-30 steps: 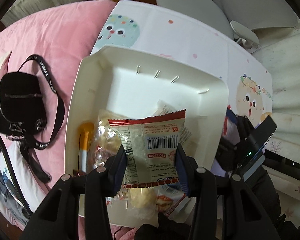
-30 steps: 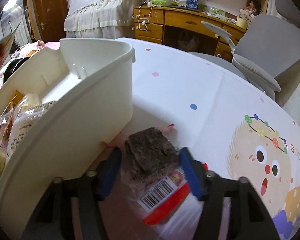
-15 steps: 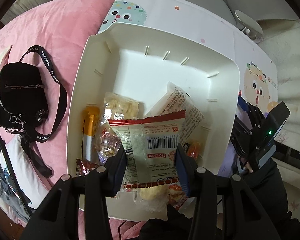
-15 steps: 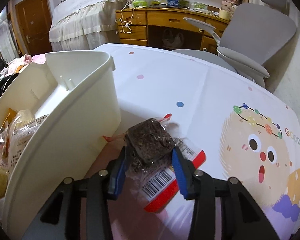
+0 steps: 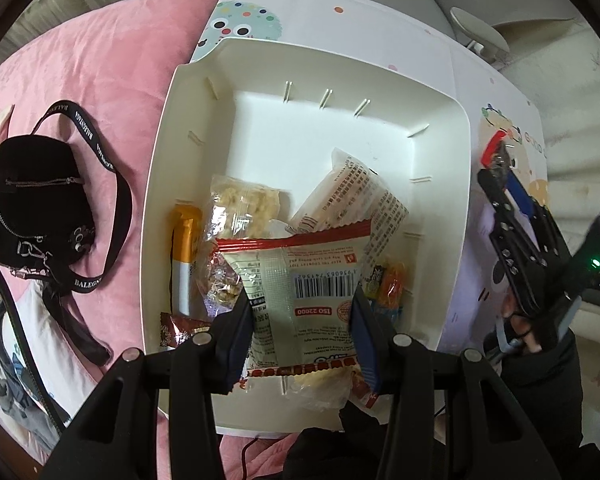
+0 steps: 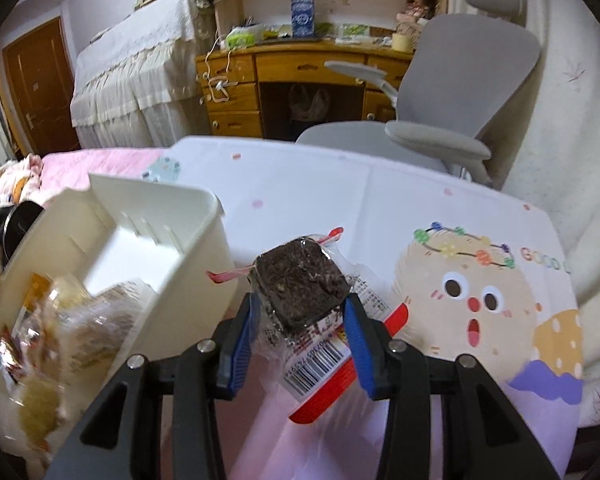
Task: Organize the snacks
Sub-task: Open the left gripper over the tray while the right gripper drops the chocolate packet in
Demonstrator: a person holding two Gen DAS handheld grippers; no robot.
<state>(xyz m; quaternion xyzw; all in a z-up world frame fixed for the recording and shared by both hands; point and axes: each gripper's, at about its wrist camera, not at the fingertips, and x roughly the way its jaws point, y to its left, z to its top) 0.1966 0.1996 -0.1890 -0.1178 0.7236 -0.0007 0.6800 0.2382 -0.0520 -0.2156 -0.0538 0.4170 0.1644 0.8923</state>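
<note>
My left gripper (image 5: pixel 302 320) points straight down over the white bin (image 5: pixel 440 92) and is shut on a white snack packet (image 5: pixel 300 280) with red edges and a barcode. Several other wrapped snacks (image 5: pixel 240 204) lie on the bin's floor below it. My right gripper (image 6: pixel 300 320) is shut on a clear packet holding a dark brownie (image 6: pixel 304 284), red-edged with a barcode, lifted off the cartoon mat (image 6: pixel 480 300) just right of the bin (image 6: pixel 160 240). In the left wrist view the right gripper (image 5: pixel 504 184) shows beside the bin's right wall.
A black shoulder bag (image 5: pixel 36 204) lies on the pink bedspread (image 5: pixel 100 80) left of the bin. A grey office chair (image 6: pixel 460 120) and a wooden desk (image 6: pixel 280 76) stand beyond the mat. A gloved hand (image 5: pixel 540 344) holds the right gripper.
My right gripper closed on the brownie packet and lifted it off the mat. The left gripper drifted a little over the bin, still holding its packet, so more of the bin's floor shows.
</note>
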